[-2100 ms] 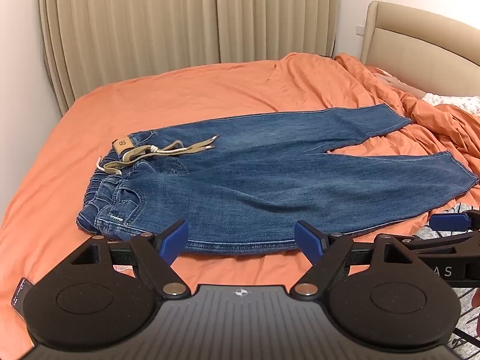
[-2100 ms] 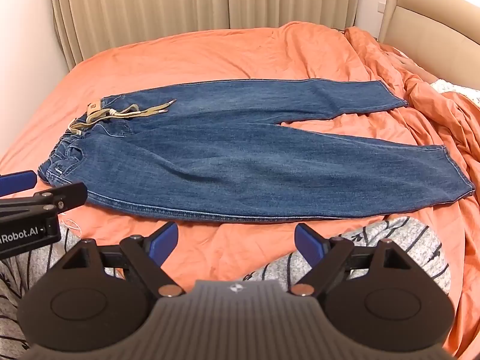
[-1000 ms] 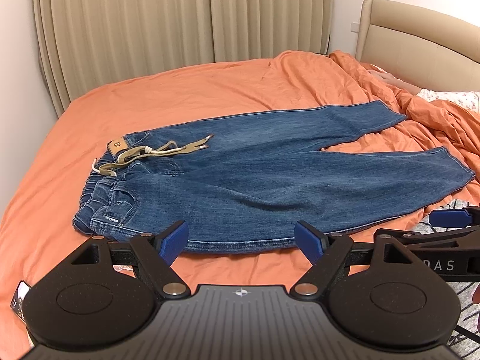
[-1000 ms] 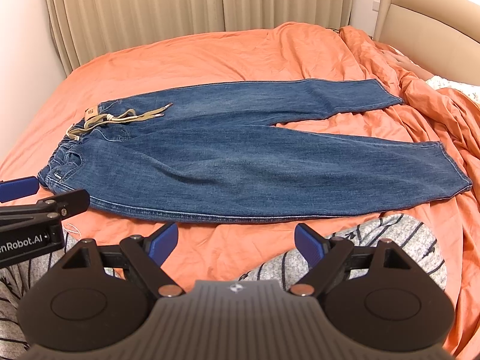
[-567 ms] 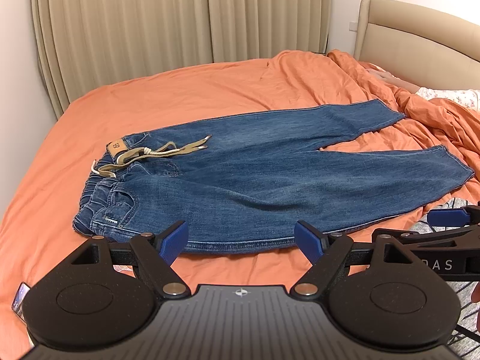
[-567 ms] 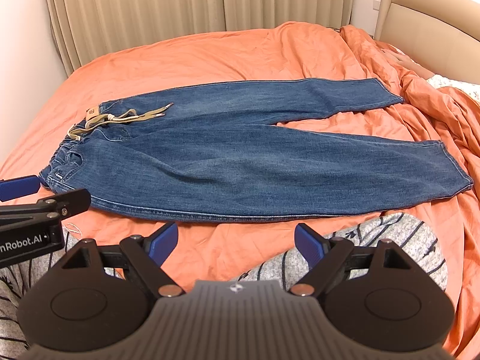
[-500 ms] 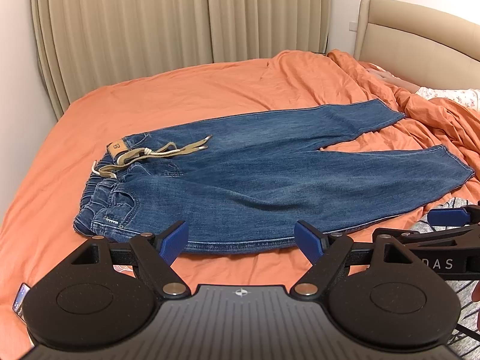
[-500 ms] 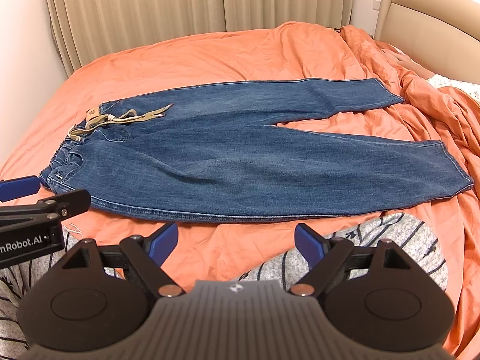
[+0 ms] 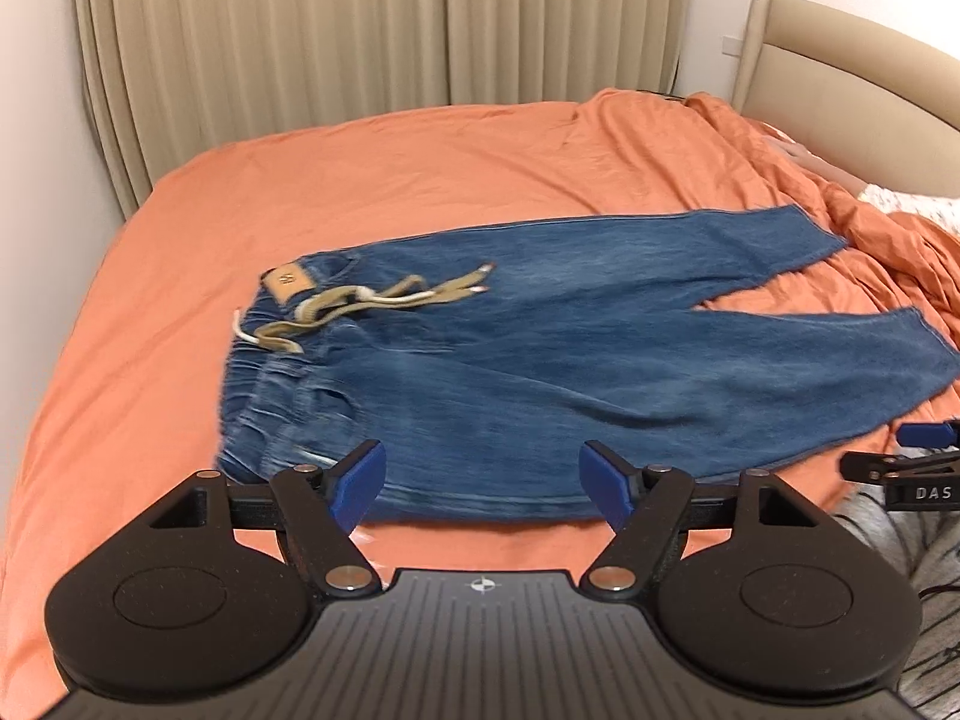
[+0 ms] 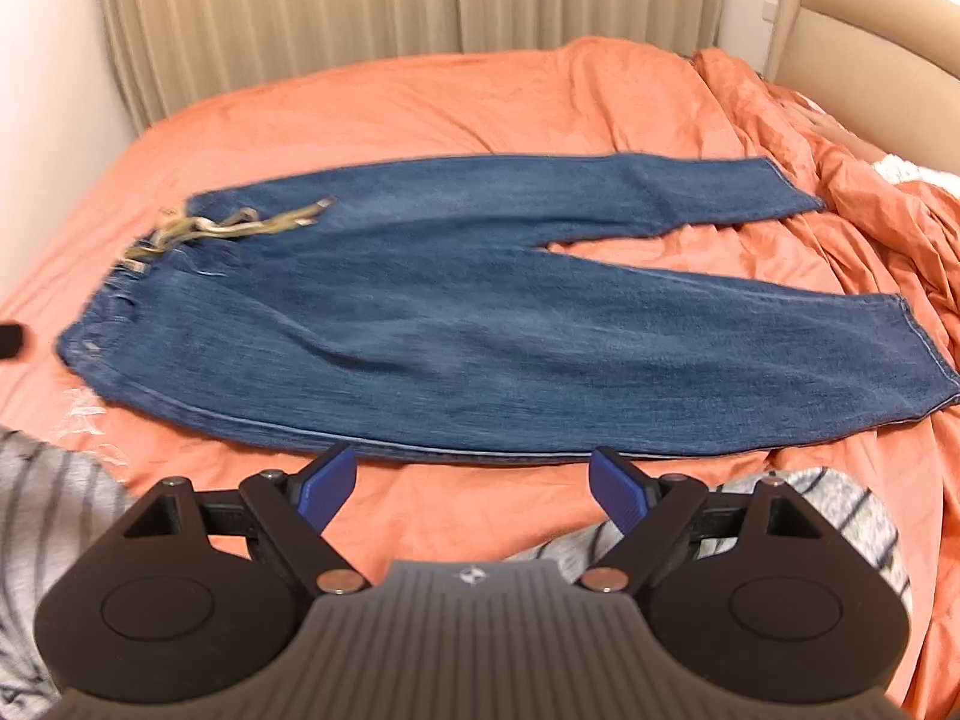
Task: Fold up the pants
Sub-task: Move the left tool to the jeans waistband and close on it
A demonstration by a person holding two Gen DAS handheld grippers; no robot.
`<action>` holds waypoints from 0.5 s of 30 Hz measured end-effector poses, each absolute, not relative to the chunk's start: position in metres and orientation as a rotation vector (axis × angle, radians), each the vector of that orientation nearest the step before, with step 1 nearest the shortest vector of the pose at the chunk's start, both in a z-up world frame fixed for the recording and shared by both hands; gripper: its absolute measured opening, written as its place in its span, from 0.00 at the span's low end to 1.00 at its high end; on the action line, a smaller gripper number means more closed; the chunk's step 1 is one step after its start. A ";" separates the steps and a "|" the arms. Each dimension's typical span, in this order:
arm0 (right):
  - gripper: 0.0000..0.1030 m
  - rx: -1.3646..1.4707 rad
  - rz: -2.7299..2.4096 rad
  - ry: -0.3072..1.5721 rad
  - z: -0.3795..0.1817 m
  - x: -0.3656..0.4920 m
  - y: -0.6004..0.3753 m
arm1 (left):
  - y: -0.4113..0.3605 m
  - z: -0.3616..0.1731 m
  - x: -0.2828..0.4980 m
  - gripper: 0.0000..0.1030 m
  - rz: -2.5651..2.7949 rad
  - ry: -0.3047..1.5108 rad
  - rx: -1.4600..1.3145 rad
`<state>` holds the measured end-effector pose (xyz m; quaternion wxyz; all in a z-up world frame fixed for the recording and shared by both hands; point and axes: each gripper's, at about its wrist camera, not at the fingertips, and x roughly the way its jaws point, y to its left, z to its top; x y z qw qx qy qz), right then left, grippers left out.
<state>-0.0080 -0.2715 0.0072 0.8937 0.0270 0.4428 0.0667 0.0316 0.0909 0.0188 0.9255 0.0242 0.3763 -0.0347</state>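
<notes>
Blue jeans lie flat on the orange bed, waistband at the left with a beige drawstring, both legs stretching right and apart at the hems. They also show in the right wrist view. My left gripper is open and empty, over the near hip edge of the jeans. My right gripper is open and empty, just short of the near leg's lower seam. The right gripper's tip shows at the right edge of the left wrist view.
The orange duvet is bunched at the right by the beige headboard. Beige curtains hang behind the bed. A grey striped garment lies at the near edge, below my grippers.
Both grippers have moved forward toward the jeans, which now look larger and nearer. The views are motion-blurred. The jeans have not moved.
</notes>
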 end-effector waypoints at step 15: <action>0.78 0.007 0.140 0.922 -0.058 0.102 -0.256 | 0.244 -0.060 0.190 0.81 -0.097 0.901 -0.228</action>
